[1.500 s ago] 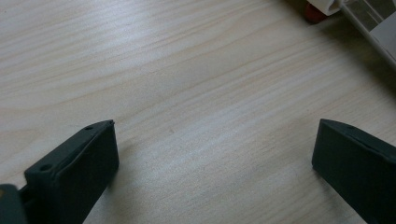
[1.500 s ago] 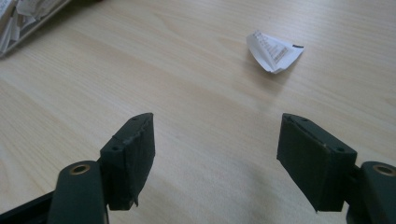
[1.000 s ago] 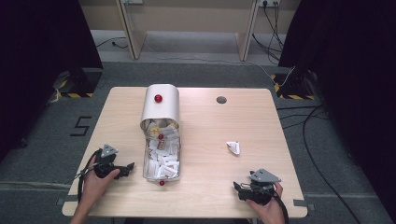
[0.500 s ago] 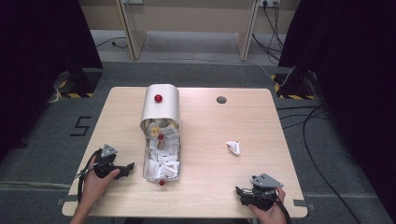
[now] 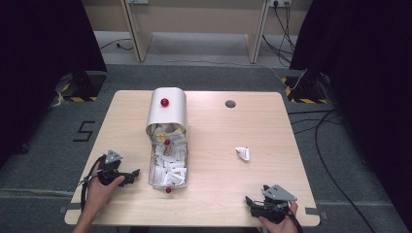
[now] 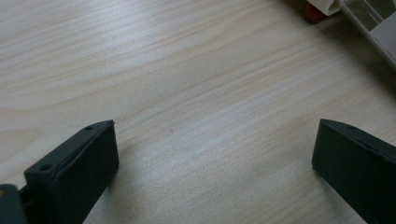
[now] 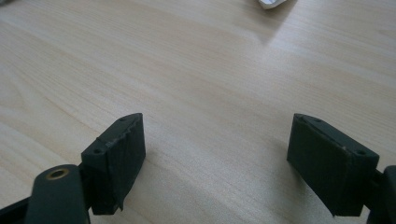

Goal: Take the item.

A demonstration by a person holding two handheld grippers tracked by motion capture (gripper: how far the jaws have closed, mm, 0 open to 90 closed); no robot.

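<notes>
Overhead, one pale wood-grain table [image 5: 214, 126] carries a single long box [image 5: 168, 154] — rounded cream lid [image 5: 167, 109] slid back, the tray heaped with small white packets. Three red knobs [image 5: 165, 102] show on the box: one on the lid, one mid-tray, one at the near end. One crumpled white packet [image 5: 242, 153] lies apart, right of the box. Two black grippers rest near the front edge: left gripper [image 6: 212, 154] and right gripper [image 7: 217, 144], each with blocky matte jaws spread wide over bare wood, holding nothing. A "5" [image 5: 85, 131] is marked on the floor.
</notes>
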